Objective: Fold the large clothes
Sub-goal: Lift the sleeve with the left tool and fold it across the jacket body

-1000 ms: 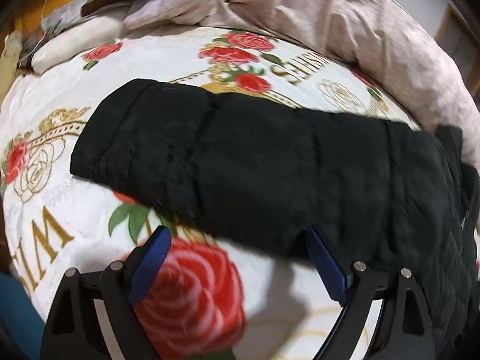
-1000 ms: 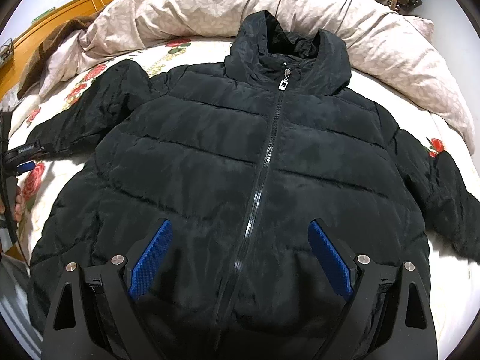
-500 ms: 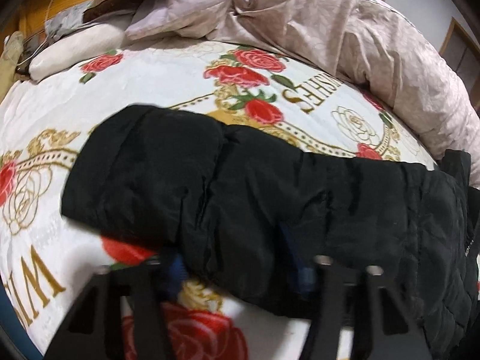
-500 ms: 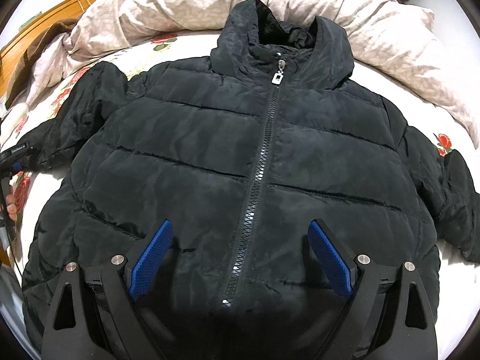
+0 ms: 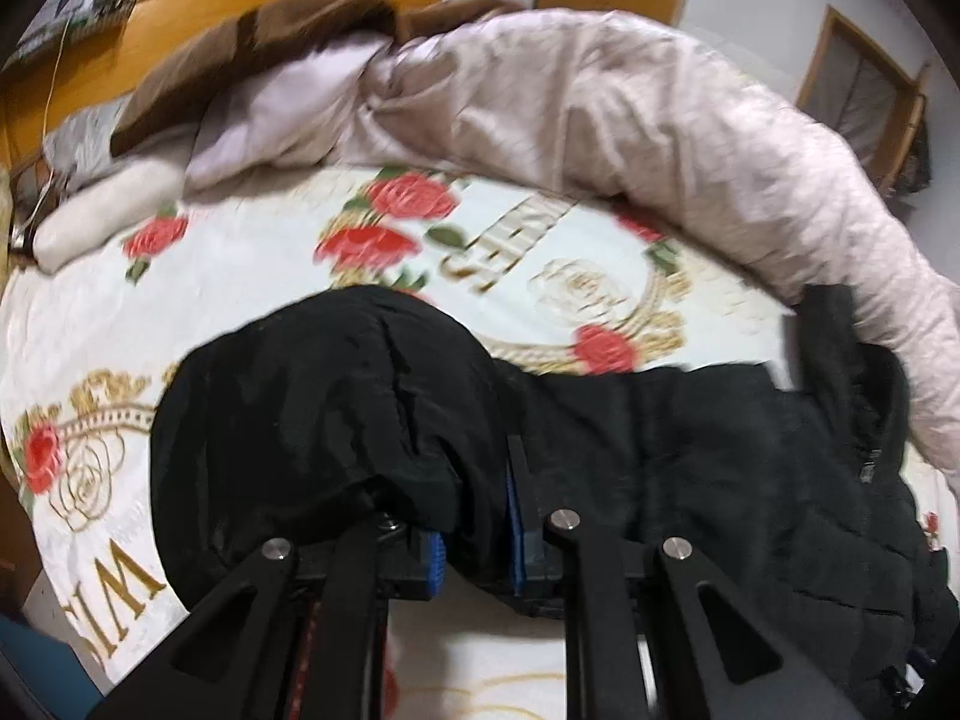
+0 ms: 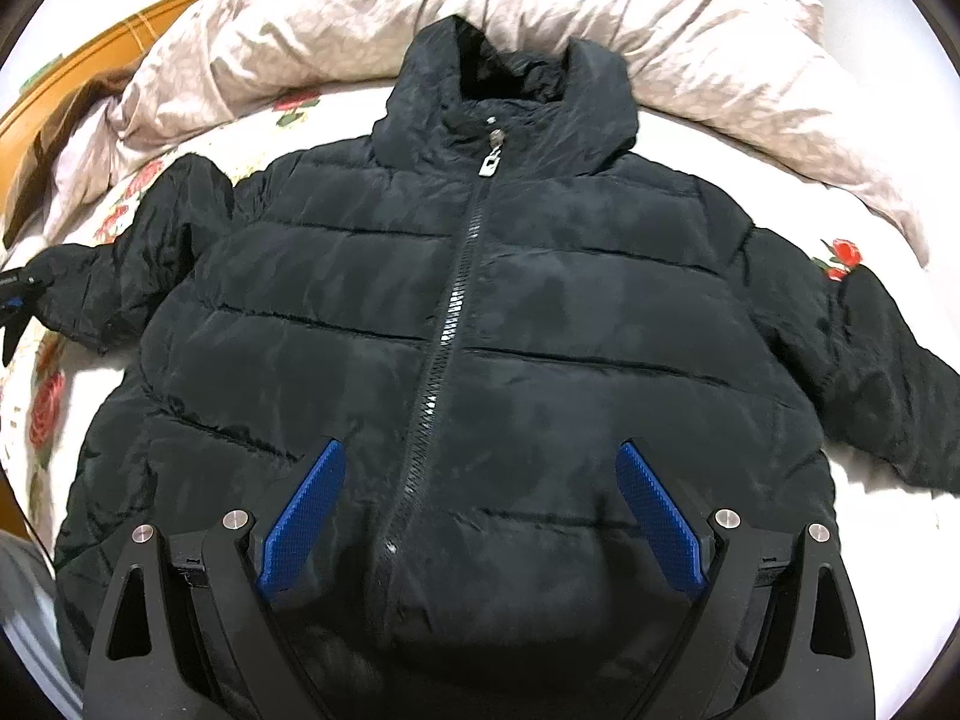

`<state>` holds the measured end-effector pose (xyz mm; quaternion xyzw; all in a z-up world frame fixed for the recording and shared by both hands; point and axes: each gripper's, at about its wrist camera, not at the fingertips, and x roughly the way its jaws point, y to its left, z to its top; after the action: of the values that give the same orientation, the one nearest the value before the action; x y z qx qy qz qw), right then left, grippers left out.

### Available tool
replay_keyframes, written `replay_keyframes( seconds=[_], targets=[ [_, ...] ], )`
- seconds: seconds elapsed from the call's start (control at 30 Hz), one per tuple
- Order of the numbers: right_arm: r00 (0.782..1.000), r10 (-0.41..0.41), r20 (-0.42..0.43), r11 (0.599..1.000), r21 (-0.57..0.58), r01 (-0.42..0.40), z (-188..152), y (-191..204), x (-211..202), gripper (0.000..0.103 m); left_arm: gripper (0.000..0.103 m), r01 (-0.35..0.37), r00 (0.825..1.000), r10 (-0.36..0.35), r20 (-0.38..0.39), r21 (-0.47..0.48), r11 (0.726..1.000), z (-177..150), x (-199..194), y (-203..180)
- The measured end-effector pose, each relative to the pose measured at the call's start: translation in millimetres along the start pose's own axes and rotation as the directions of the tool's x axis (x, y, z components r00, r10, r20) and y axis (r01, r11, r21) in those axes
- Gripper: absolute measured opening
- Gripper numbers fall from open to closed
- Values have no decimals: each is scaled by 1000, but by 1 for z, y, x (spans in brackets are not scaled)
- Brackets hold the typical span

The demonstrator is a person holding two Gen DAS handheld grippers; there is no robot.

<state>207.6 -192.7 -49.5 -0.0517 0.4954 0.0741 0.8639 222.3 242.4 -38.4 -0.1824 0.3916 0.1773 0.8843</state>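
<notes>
The left gripper (image 5: 474, 516) has just closed on the cuff of the puffy black zip-up jacket's (image 6: 480, 330) sleeve (image 5: 312, 420). The right gripper (image 6: 480, 516) hangs wide open above the hem. The jacket looks soft, thick and slippery, so edges are best to grab.

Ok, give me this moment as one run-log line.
left tool: just closed on jacket sleeve | right tool: open above jacket front | jacket: zipped, flat on bed

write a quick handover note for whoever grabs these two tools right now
Left tool: jaws have just been closing and now pinch the sleeve near its cuff, bunching it off the bedspread.
Right tool: open, holding nothing, above the lower front of the jacket.
Jacket: lies face up, zipped, hood toward the duvet, other sleeve spread out.
Done: sleeve gripped.
Left: probably fold both sleeves across the chest, then fold the body.
</notes>
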Motion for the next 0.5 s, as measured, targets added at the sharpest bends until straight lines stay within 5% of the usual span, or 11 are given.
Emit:
replay_keyframes(
  seconds=[0.23,0.5],
  targets=[
    [999,3,37,999,45,-4,-7,-22,-35,92,15,123,990,-128,52,94,988,19,-59,-63],
    [996,12,86,993,113,-22,-10,-52,-62,92,15,295,952,-306,16,224,929,18,-96,-156]
  ],
)
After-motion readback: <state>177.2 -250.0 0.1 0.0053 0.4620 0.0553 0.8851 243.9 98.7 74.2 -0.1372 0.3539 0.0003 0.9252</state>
